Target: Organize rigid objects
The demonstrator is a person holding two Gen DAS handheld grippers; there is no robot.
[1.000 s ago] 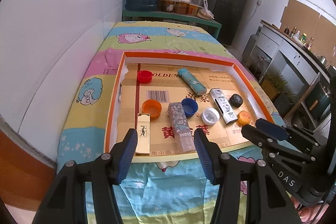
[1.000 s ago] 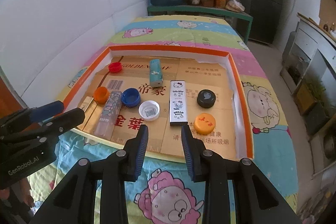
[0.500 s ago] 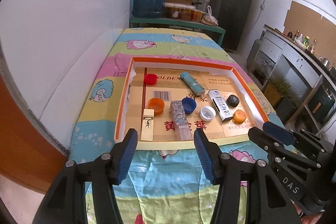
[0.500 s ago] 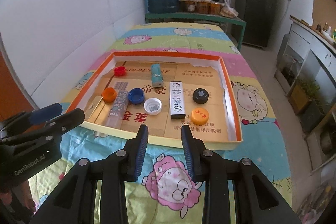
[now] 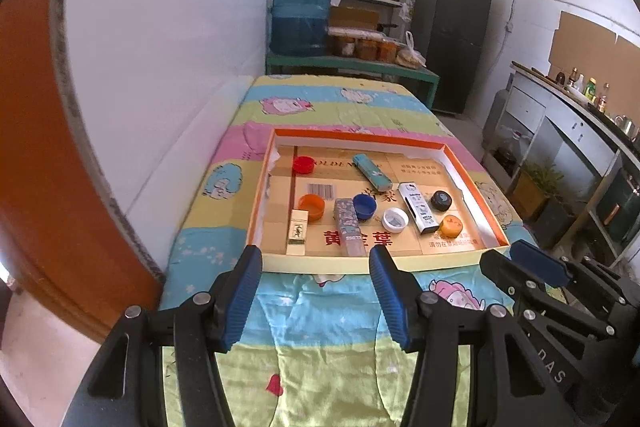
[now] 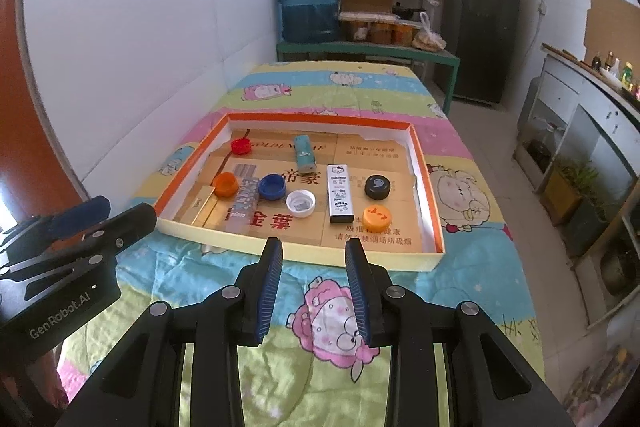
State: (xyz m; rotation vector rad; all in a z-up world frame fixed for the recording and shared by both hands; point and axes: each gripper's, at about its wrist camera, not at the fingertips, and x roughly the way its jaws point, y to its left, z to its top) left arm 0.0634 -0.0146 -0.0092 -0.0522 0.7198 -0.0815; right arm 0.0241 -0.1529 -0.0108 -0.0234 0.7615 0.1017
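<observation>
1. Both tongs hang over the cartoon-print cloth (image 6: 472, 259), short of the tray and well apart from everything in it; the left gripper (image 5: 314, 291) has its jaws spread wide with nothing between them, and the right gripper (image 6: 314, 283) is likewise parted and empty, its gap narrower

2. Ahead of both, the shallow orange-rimmed tray (image 6: 426, 163) holds all the task's pieces, lying loose on a cardboard liner

3. Nearest the left gripper lie a gold box (image 5: 298, 231) and a floral patterned box (image 5: 349, 225), side by side near the front wall, with an orange cap (image 5: 312, 206) and a blue cap (image 5: 365, 206) just beyond them

4. Ahead of the right gripper sit a white cap (image 6: 301, 203), a white cartoon box (image 6: 339, 198), an orange lid (image 6: 377, 217) and a black lid (image 6: 377, 186); farther off lie a teal tube (image 6: 304, 153) and a red cap (image 6: 241, 145)

5. Risks, as I judge them: the front wall stands between tongs and pieces, so a low reach could catch it and shove the tray across the cloth

6. Caps are low and round, so a pinch may slip off; boxes lying close together could be knocked askew by an entering finger
</observation>
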